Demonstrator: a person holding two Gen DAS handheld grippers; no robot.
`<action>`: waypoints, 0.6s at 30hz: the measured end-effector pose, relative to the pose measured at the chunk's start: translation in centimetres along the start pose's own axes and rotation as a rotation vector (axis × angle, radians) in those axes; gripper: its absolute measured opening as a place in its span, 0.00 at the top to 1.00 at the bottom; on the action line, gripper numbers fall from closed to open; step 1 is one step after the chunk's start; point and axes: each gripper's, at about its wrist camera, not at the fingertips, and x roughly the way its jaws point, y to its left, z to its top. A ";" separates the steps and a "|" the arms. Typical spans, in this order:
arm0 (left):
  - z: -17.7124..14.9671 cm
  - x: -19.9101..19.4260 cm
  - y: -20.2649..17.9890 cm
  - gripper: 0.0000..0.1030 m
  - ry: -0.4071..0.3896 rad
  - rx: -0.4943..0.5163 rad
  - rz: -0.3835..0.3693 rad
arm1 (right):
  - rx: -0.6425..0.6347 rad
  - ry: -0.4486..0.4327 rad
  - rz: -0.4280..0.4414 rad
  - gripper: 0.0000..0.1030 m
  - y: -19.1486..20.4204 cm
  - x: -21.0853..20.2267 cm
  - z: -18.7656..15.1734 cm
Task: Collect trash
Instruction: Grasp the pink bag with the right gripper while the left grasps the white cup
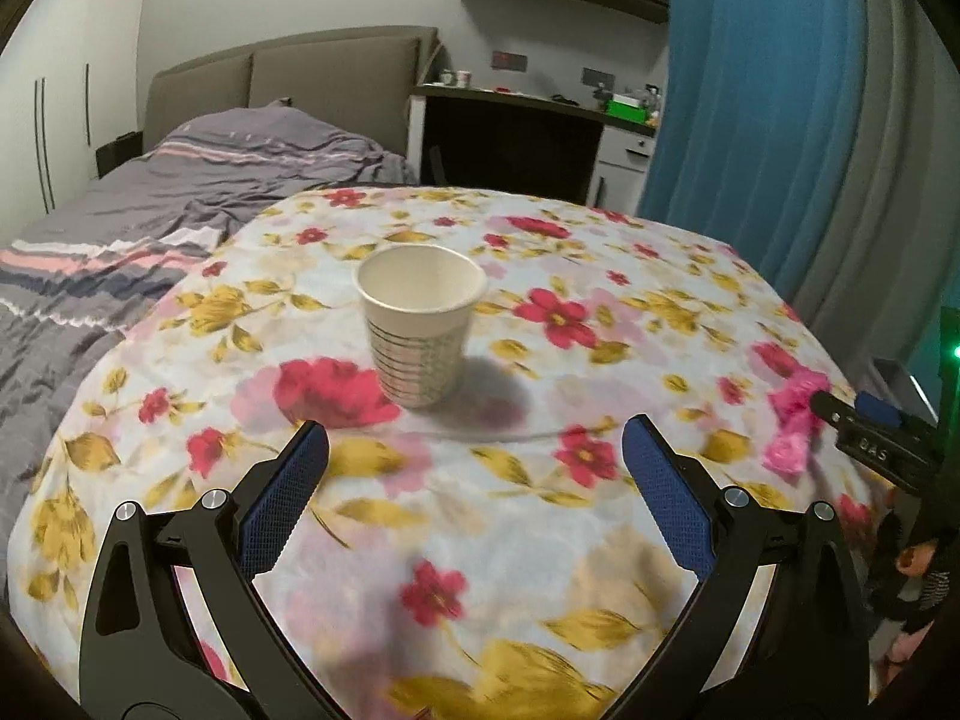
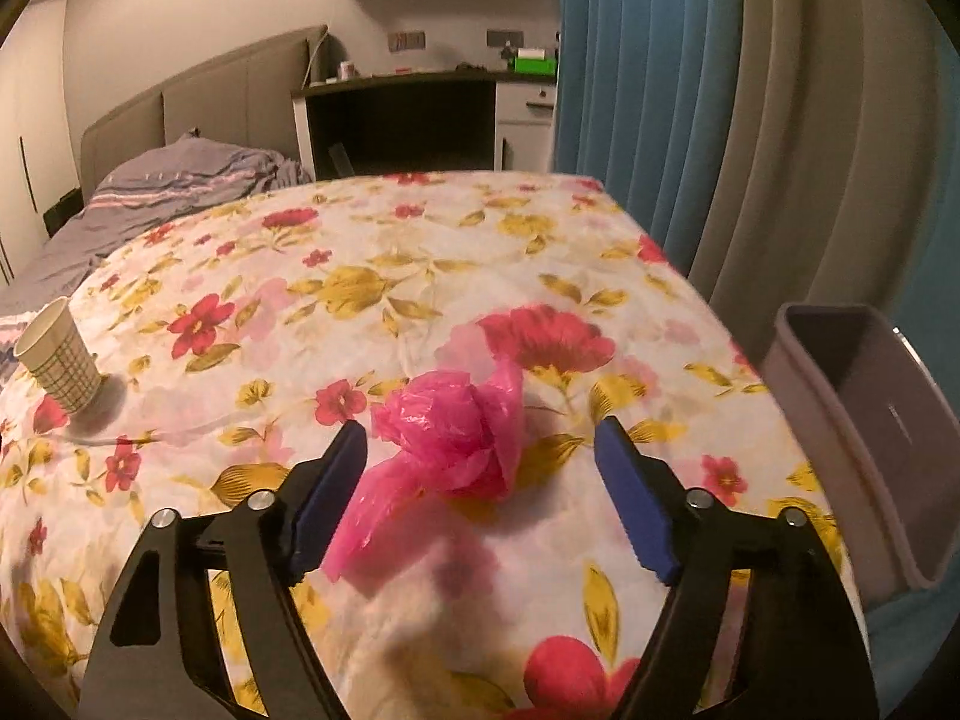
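- Right now your left gripper (image 1: 474, 450) has its two blue-padded jaws spread wide with nothing between them, hovering above the flowered tablecloth (image 1: 540, 540).
- Just ahead of it stands one white paper cup with a green grid pattern (image 1: 420, 324), upright on the cloth, clear of both pads.
- Your right gripper (image 2: 480, 438) is also apart at the jaws, with one crumpled pink plastic bag (image 2: 444, 450) lying on the cloth between them; the left pad sits just beside the bag and the right pad is clear of it, so nothing is clamped.
- Count: one cup, one pink bag, one grey plastic bin (image 2: 864, 438).
- Only the right wrist view shows the bin, at the table's right edge, near the bag and open at the top.
- That view puts the cup far left, well apart from the bag.
- Only the left wrist view shows your right gripper from outside, at the right edge, with the pink bag beside its tip.
- Both views show the grey striped bed (image 1: 120, 228) and blue curtain (image 2: 630, 90) beyond.
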 end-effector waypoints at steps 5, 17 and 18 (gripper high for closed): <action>1.2 2.3 0.9 0.06 0.009 -0.002 0.041 | 0.018 0.046 0.031 0.46 -0.4 1.3 0.1; 3.3 7.9 2.6 0.17 0.057 -0.093 0.040 | -0.003 0.051 0.076 0.70 -0.1 1.5 0.2; 3.4 8.1 2.7 0.18 0.059 -0.097 0.042 | -0.003 0.054 0.078 0.70 -0.1 1.5 0.2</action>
